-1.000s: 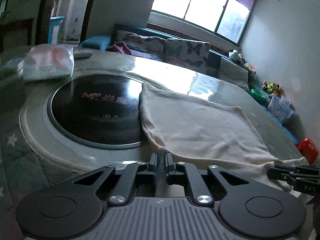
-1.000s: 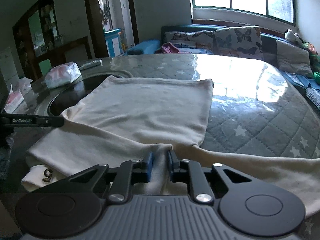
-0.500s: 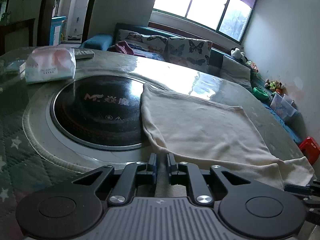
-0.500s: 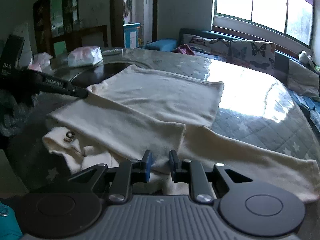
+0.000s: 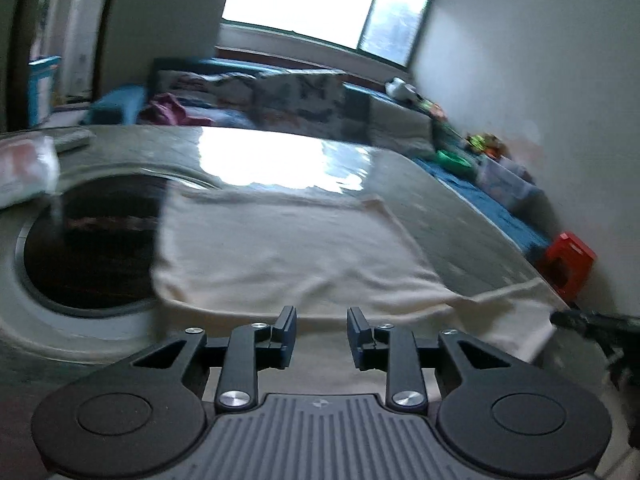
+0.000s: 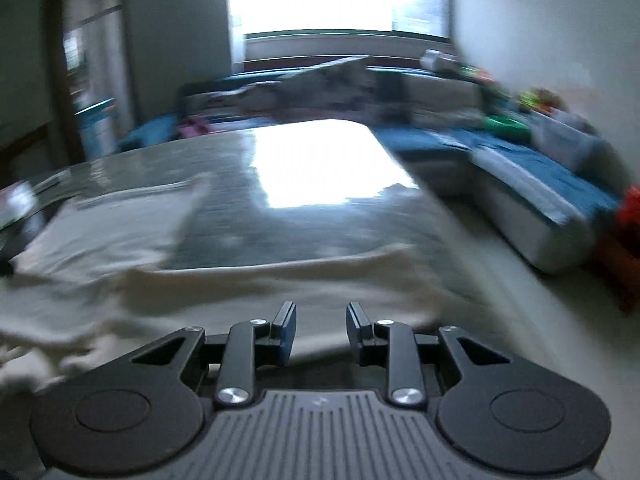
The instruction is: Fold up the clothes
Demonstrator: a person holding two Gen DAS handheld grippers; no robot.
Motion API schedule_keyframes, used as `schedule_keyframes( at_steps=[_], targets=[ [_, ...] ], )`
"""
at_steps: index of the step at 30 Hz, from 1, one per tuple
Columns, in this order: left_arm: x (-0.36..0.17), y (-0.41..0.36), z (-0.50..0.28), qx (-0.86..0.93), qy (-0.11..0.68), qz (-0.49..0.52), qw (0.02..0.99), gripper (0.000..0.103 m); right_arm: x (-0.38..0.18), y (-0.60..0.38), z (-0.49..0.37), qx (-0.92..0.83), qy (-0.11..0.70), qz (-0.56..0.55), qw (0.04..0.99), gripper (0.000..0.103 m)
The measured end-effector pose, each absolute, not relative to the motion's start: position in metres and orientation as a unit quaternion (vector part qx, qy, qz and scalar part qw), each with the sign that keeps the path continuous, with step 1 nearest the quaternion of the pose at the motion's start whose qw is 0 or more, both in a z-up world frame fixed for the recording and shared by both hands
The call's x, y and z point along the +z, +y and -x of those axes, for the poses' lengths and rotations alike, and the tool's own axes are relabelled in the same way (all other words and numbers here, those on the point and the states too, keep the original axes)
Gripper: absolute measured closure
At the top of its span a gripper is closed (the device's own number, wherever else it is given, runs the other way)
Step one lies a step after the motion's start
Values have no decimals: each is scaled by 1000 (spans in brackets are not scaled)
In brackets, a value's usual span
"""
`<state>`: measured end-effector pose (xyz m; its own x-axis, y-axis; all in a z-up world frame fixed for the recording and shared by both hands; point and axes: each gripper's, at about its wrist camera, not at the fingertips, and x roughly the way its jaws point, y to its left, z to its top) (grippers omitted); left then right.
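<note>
A cream long-sleeved garment [image 5: 288,248] lies flat on the quilted table, its left side over the dark round glass inset [image 5: 80,240]. One sleeve [image 5: 516,300] stretches to the right. My left gripper [image 5: 321,330] hovers open over the garment's near edge, nothing between its fingers. In the right wrist view, which is blurred by motion, the cream garment [image 6: 248,288] spreads across the near table and my right gripper [image 6: 321,328] stands open just above it, holding nothing. The right gripper's dark tip [image 5: 588,320] shows at the right edge of the left wrist view.
A plastic-wrapped tissue pack [image 5: 24,168] sits at the far left of the table [image 5: 380,172]. A sofa with patterned cushions [image 5: 296,100] runs behind it under the window. A red box [image 5: 568,260] stands on the floor at right.
Both grippers were shut on the garment's near edge; now both are open and have let it go. The right gripper has swung to the right, blurring its view.
</note>
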<state>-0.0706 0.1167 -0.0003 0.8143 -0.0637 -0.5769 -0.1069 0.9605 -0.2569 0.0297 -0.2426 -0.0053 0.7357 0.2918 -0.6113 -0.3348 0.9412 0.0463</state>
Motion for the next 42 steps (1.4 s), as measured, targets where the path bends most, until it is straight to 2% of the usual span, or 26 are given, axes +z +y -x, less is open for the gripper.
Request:
schedule_keyframes(
  at_steps=[2,4,6,9,13,18,20,32,42],
  targets=[
    [-3,103,66,-4,310,131,941,56,-9,-258,-38,136,324,19,936,67],
    [-5,92,62,-19,317,122,940,54,-13,-267,-45,117,326,6,938,68],
    [-8,82,58,-28,322,117,939,46,-18,-276,-52,101,329,-6,939,68],
    [-13,71,53,-41,331,110,936,42,-22,-281,-56,93,329,-20,939,68],
    [-18,60,48,-48,339,99,934,42,-26,-285,-60,88,329,-36,939,68],
    [-20,54,44,-45,344,85,934,42,-29,-288,-62,87,328,-49,940,93],
    [-21,52,43,-46,345,79,934,42,-27,-292,-61,90,324,-58,940,97],
    [-25,41,40,-56,341,50,937,40,30,-279,-37,170,259,-70,948,98],
    [-9,81,71,-23,308,82,948,39,94,-196,-7,317,206,-20,925,99]
  ],
)
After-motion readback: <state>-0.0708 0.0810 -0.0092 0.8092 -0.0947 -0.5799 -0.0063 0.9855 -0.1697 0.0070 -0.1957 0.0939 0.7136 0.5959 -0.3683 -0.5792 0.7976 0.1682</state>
